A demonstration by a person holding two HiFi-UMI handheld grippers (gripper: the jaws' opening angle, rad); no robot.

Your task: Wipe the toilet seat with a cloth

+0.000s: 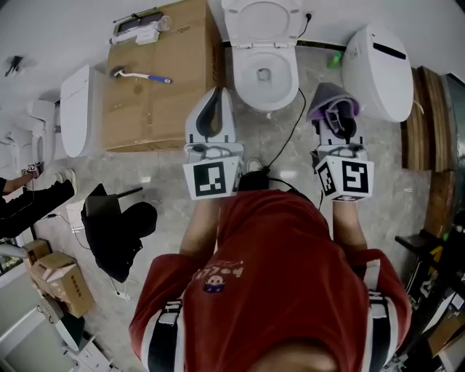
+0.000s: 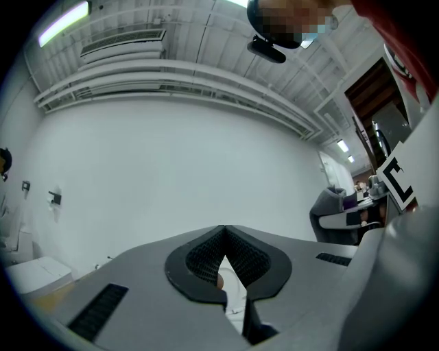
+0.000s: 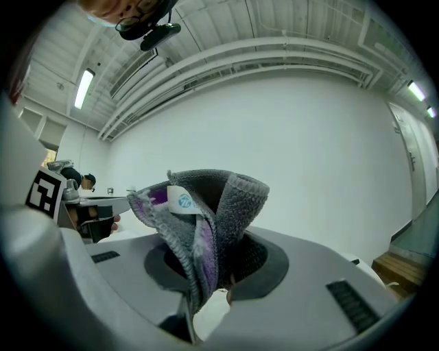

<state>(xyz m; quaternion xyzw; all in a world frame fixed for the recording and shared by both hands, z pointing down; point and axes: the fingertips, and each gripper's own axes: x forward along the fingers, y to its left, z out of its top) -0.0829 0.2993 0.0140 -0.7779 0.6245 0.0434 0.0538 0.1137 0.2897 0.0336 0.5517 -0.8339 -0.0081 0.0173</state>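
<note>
A white toilet stands against the far wall with its lid up and the seat down over the bowl. My left gripper is held level just left of the bowl, jaws shut with nothing between them. My right gripper hovers right of the bowl, shut on a grey and purple cloth. In the right gripper view the cloth stands up bunched between the jaws, a small white label on it. Both grippers are short of the seat and do not touch it.
A cardboard box with a toilet brush on top stands left of the toilet. A second white toilet sits at the right, wooden boards beyond it. A black cable runs across the floor. A black bag lies lower left.
</note>
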